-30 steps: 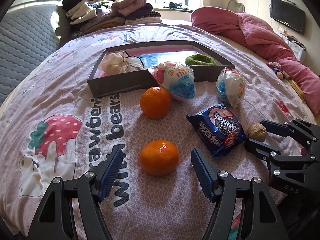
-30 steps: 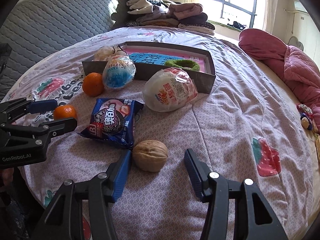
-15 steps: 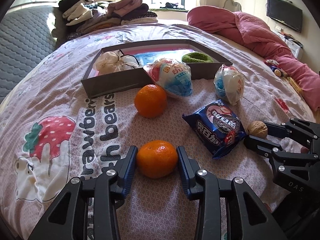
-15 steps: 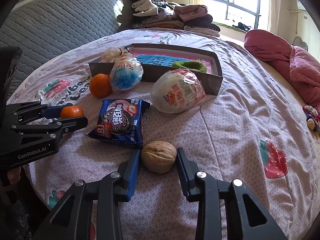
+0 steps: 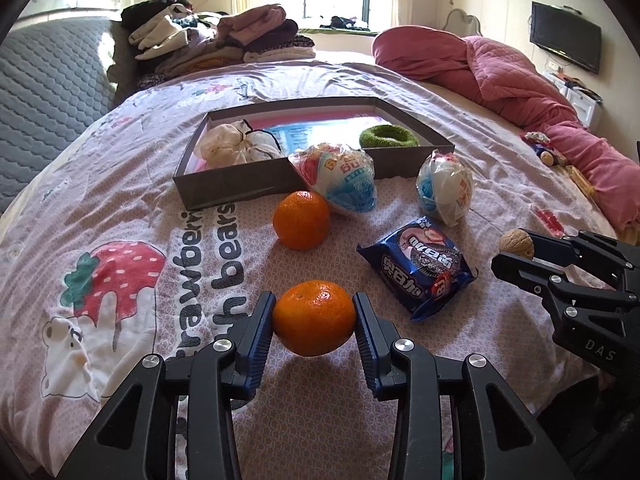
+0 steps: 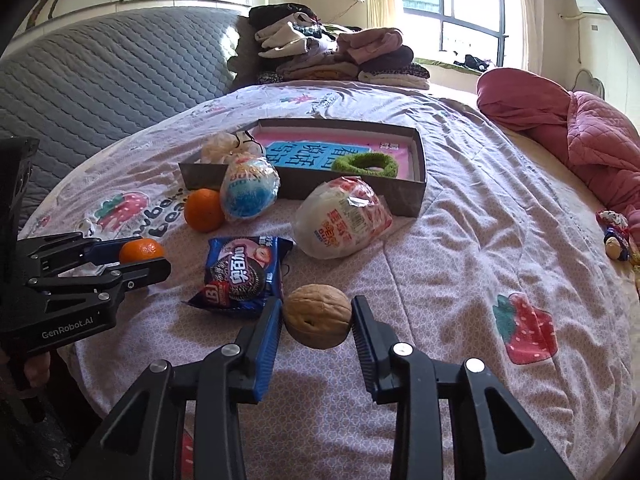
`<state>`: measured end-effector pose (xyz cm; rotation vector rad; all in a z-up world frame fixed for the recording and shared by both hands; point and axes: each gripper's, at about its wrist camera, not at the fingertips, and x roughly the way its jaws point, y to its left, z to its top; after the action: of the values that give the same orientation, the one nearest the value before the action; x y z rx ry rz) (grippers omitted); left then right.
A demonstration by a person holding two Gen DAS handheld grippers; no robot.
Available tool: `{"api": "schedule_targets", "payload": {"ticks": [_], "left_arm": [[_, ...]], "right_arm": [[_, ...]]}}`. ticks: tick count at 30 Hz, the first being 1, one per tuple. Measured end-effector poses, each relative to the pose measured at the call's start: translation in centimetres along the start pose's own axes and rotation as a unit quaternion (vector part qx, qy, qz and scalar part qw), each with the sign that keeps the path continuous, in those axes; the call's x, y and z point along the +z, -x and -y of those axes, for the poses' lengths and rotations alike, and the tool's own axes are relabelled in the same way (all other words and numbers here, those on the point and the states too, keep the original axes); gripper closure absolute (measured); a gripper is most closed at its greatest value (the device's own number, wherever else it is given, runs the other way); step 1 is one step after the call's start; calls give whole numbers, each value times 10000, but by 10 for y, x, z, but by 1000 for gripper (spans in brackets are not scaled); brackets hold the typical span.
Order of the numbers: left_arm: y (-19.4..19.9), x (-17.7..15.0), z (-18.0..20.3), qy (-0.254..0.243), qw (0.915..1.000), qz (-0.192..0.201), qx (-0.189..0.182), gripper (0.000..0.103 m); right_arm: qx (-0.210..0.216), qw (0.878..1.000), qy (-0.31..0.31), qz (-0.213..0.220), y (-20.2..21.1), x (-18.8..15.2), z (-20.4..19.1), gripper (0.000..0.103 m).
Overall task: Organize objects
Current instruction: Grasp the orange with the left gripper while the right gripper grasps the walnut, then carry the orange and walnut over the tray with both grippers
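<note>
My left gripper [image 5: 315,322] is shut on an orange tangerine [image 5: 314,318] and holds it just above the bedsheet. My right gripper [image 6: 317,318] is shut on a walnut [image 6: 318,315], lifted a little off the bed. In the left wrist view the right gripper [image 5: 516,254] holds the walnut [image 5: 515,243] at the right. A grey shallow box [image 5: 236,188] lies further back and holds a green hair ring [image 5: 388,136] and a cream bundle [image 5: 236,146]. A second tangerine [image 5: 301,220], a blue cookie packet [image 5: 420,264] and two wrapped snack bags [image 5: 340,184] [image 5: 444,188] lie in front of the box.
Folded clothes [image 5: 224,44] are stacked at the far end of the bed. A pink quilt [image 5: 500,72] runs along the right side, with a small toy [image 5: 546,154] beside it. A grey padded headboard [image 6: 100,76] stands at the left.
Both grippers closed from wide open, the left on the tangerine and the right on the walnut. Both objects now sit lifted slightly off the sheet.
</note>
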<state>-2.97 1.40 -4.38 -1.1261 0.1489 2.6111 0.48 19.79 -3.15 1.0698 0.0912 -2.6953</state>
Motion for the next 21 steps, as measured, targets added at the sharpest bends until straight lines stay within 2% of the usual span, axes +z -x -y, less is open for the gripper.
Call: {"api": "schedule_targets", "payload": {"ticks": [21], "left_arm": [[34, 11, 1, 139, 9992, 322, 184, 63]], "right_arm": [[-63, 9988, -65, 485, 31, 16, -14, 67]]}}
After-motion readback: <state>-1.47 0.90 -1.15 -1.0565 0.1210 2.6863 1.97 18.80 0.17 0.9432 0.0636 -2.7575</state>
